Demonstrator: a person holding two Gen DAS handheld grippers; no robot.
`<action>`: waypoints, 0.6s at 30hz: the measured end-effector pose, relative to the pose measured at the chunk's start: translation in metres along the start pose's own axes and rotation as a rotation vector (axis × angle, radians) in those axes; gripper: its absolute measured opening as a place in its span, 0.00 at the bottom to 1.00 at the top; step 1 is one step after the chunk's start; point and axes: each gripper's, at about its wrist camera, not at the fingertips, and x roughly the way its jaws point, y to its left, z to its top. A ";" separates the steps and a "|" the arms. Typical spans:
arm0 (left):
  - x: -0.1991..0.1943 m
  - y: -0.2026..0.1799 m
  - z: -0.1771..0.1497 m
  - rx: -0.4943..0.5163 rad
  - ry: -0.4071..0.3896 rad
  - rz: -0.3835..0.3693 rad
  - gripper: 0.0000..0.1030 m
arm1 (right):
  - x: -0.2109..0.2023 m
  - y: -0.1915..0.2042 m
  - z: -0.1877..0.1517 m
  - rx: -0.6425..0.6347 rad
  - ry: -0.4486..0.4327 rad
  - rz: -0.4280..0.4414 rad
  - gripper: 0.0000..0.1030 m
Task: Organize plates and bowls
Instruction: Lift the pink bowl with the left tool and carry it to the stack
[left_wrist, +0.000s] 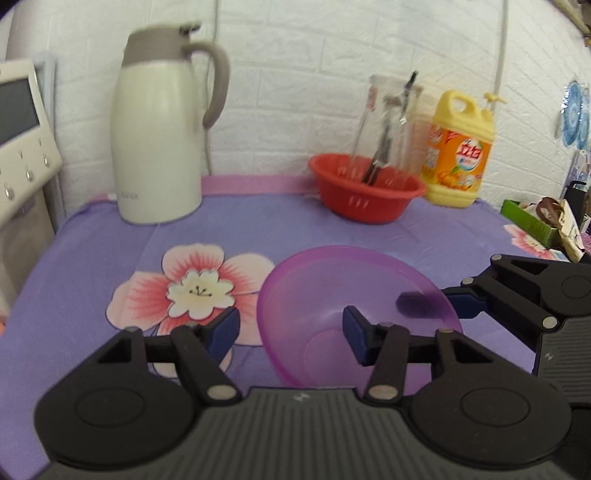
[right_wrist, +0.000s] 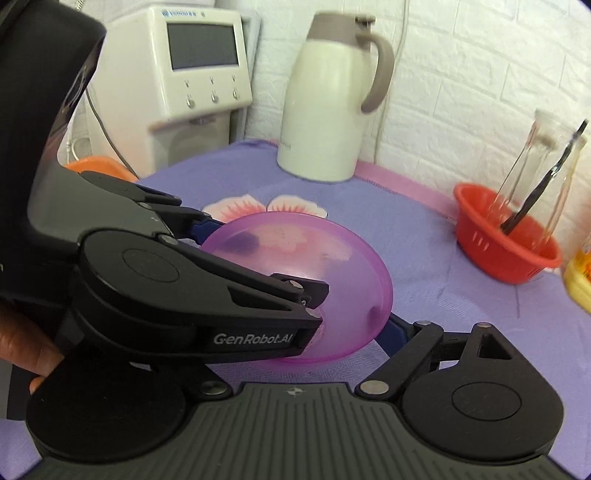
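Two grippers meet at one translucent purple plastic bowl (left_wrist: 354, 295), tilted above the floral purple tablecloth (left_wrist: 92, 251), its mouth facing up towards the left gripper (left_wrist: 291, 332). Left fingers straddle the near rim, slightly apart. The right gripper (left_wrist: 439, 299) pinches the far rim.

Ahead and left of the left tongs (left_wrist: 291, 332), a cream jug (left_wrist: 159, 140) is seen upright on the flowered cloth (left_wrist: 92, 240). Ahead to the right, a red strainer basket (left_wrist: 365, 192) is spotted. A glass jar (left_wrist: 399, 122) is stood in it, holding a dark utensil (left_wrist: 384, 147), perhaps a spoon. A yellow detergent bottle (left_wrist: 458, 147) is parked just beside.
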 end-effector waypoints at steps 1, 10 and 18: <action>-0.010 -0.007 0.001 0.004 -0.006 -0.004 0.52 | -0.013 0.001 -0.001 -0.013 -0.014 -0.005 1.00; -0.112 -0.097 -0.015 -0.016 -0.018 -0.153 0.52 | -0.150 0.007 -0.031 -0.034 -0.036 -0.006 1.00; -0.171 -0.204 -0.083 0.034 0.040 -0.305 0.52 | -0.265 0.019 -0.113 0.013 0.023 -0.059 1.00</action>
